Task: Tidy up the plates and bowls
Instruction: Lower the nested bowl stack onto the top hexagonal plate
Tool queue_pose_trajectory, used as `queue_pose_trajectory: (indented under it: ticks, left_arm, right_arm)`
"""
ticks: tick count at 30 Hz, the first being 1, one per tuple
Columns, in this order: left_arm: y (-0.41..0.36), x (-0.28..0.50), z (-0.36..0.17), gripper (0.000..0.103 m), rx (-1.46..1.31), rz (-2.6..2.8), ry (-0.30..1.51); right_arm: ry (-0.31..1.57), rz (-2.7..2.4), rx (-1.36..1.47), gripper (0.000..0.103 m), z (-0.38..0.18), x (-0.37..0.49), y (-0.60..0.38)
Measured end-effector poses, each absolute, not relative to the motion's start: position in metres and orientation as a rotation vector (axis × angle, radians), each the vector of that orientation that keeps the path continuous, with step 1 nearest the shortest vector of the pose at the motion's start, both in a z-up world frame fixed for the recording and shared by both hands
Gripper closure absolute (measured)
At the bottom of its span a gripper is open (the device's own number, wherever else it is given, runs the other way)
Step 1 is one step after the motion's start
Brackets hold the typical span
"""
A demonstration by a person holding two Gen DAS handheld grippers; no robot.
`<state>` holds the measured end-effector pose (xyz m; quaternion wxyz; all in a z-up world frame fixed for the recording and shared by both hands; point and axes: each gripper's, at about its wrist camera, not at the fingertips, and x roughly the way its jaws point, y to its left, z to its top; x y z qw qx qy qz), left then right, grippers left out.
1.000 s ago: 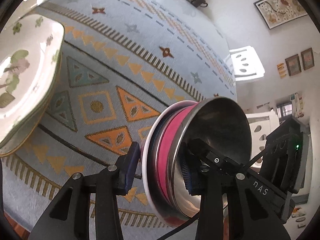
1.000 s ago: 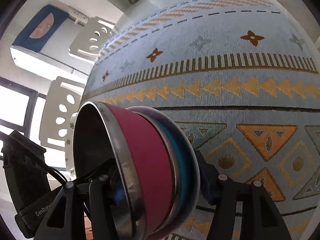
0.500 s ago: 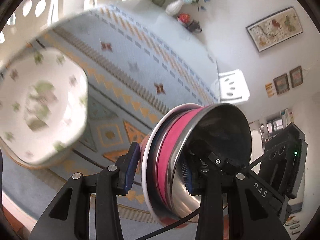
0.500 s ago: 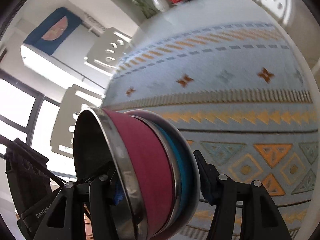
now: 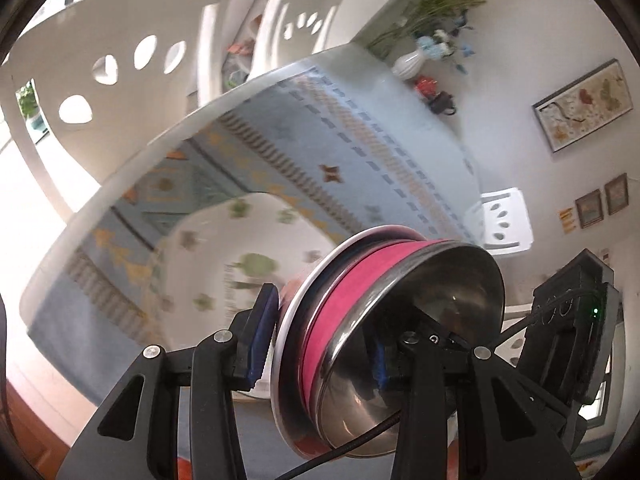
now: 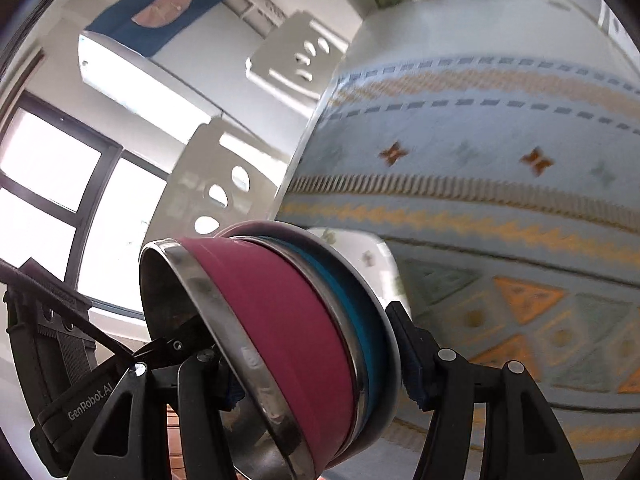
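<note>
2 grippers carry 1 nested stack of bowls (image 5: 384, 320) between us, so we judge the gathering of the bowls as done and the placing as still ahead. The stack is held on edge in the air, off the table (image 5: 360, 152), with a pink bowl (image 6: 280, 320) nested in a blue bowl (image 6: 356, 304) and a pale outer dish behind that. Our left gripper (image 5: 320, 344) pinches the stack from one side, 1 blue pad on the pale outer face and the other inside the steel hollow. Our right gripper (image 6: 316, 364) clamps the opposite side the same way, 1 finger inside, 1 on the outer face.

A white flowered plate (image 5: 240, 264) lies on the patterned cloth near the table's near edge, just beyond the stack in both views. We judge it the likely resting place for the bowls, or a piece still to be sorted; which one, we cannot tell. Motion blur hides any other dishes.

As for writing, the right view shows "GenRobot.AI" (image 6: 94, 398) in white letters on the left gripper's black body. No other lettering is clear enough for us to read, and the bowls show no label.
</note>
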<state>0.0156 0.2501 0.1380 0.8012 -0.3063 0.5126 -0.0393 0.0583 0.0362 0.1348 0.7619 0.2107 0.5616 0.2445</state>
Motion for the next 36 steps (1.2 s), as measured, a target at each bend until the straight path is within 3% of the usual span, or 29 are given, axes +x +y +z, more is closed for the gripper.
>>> queue_pose_trajectory:
  ticks: [12,23,28,36]
  left_arm:
    - [0.291,0.047,0.081,0.067,-0.646,-0.186,1.262]
    - [0.294,0.069,0.080,0.067,-0.555,-0.331,1.302]
    - [0.300,0.068,0.096,0.067,-0.494,-0.353,1.253]
    - [0.289,0.057,0.168,0.064,-0.274,-0.398,1.014]
  right_arm:
    - [1.369,0.369,0.508,0.043,0.071,0.073,0.079]
    - [1.356,0.286,0.568,0.043,0.069,0.085,0.067]
    - [1.293,0.266,0.525,0.044,0.092,0.077,0.064]
    - [1.022,0.254,0.282,0.044,0.186,0.040,0.076]
